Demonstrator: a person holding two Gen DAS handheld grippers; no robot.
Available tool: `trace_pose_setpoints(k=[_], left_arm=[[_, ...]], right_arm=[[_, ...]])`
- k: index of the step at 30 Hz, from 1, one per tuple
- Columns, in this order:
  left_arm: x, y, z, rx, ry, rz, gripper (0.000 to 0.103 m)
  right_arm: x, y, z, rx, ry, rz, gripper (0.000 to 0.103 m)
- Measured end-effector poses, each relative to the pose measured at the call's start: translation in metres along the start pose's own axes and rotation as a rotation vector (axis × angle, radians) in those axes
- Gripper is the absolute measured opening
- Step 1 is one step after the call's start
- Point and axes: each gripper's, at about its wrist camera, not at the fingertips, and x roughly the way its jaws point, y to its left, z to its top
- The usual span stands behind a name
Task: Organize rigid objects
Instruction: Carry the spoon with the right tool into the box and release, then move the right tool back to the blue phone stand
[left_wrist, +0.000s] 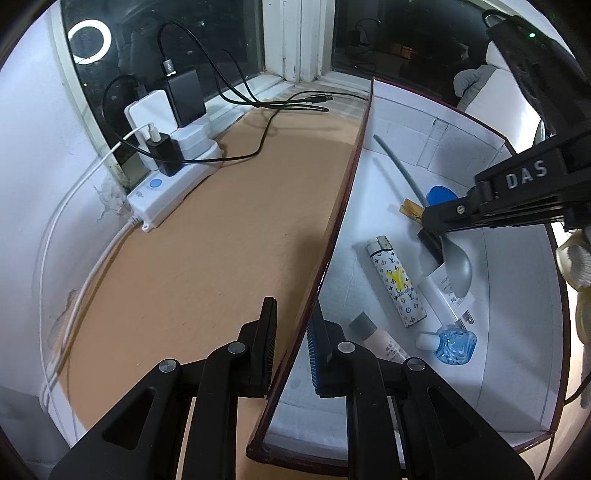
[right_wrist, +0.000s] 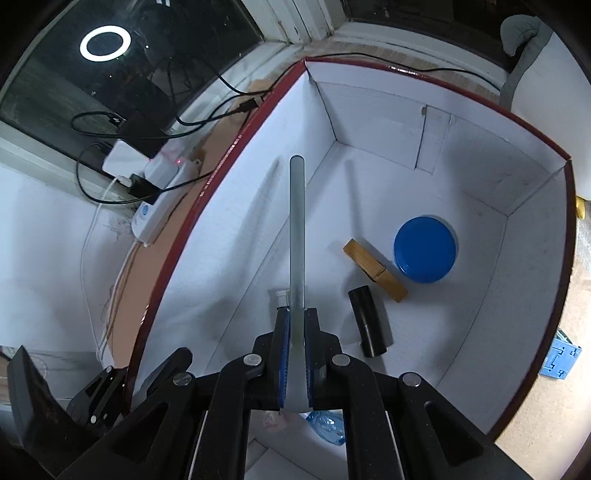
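while the left gripper pinches the box wall, right gripper clamped on grey spoon above box

A white power strip with black and white chargers plugged in — far left on the brown tabletop; black cables trail right.

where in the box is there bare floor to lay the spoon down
Free: the box floor along the left wall and into the far corner, left of the wooden clip. Crowded: blue lid, clip and black tube on the right, lighter and bottles nearest the grippers.
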Motion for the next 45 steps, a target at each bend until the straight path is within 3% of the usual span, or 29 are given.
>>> trace_pose_setpoints(k=[13,14,17,18,32,39,41,43,45], left_arm=[[0.0,0.0,0.0,-0.001,0.001,0.0,0.014],[0.0,0.0,0.0,-0.001,0.001,0.0,0.014],[0.001,-0.001,0.0,0.0,0.002,0.002,0.014],[0.001,-0.001,-0.001,0.001,0.002,0.002,0.014],[0.0,-0.001,0.001,0.003,0.021,0.015,0.014],[-0.008,-0.003,-0.002,0.011,0.021,0.025,0.014],[-0.012,-0.004,-0.002,0.012,0.016,0.036,0.014],[-0.014,-0.003,-0.002,0.008,0.015,0.036,0.014],[-0.015,-0.003,-0.002,0.008,0.016,0.041,0.015]], right_arm=[[0.02,0.006,0.008,-0.016,0.049,-0.025,0.007],[0.02,0.006,0.008,-0.017,0.047,-0.033,0.009],[0.018,0.008,0.009,-0.021,0.038,-0.042,0.034],[0.016,0.008,0.009,-0.024,0.026,-0.041,0.037],[-0.048,-0.01,-0.017,-0.038,-0.122,0.016,0.037],[-0.085,-0.058,-0.036,0.015,-0.201,0.027,0.036],[-0.092,-0.077,-0.041,0.046,-0.217,0.091,0.037],[-0.099,-0.097,-0.045,0.093,-0.232,0.02,0.038],[-0.103,-0.114,-0.048,0.118,-0.243,0.046,0.038]])
